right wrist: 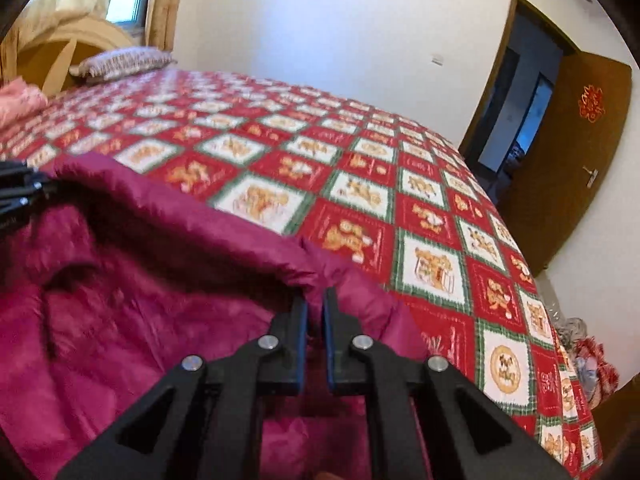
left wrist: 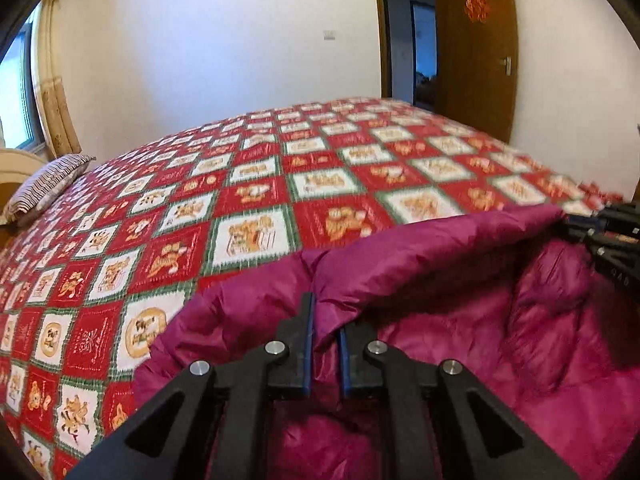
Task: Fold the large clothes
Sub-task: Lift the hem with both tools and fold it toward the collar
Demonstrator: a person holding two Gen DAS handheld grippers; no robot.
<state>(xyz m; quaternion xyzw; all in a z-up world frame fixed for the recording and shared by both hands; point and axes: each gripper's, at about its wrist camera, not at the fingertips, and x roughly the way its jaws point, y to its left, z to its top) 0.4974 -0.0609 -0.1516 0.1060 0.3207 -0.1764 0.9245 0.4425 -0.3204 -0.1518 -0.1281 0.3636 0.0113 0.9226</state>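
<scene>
Evidently mid-fold. I had the magenta puffer coat (left wrist: 440, 344) raised off the near side of the bed (left wrist: 248, 200), its top edge pinched at two spots so it hung open between my hands, quilted lining facing me. My left gripper (left wrist: 325, 336) was clamped on the fabric rim, jaws nearly closed with cloth bunched between them. My right gripper (right wrist: 315, 320) was pinching the same rim further along, jaws likewise drawn in on the cloth. Holding two points apart kept the edge taut, presumably so the coat could be laid flat or doubled over on the patchwork bedspread (right wrist: 360, 184). A striped pillow (left wrist: 48, 184) lay at the headboard, well apart. Views were motion-blurred; I couldn't tell which part of the garment I gripped.
</scene>
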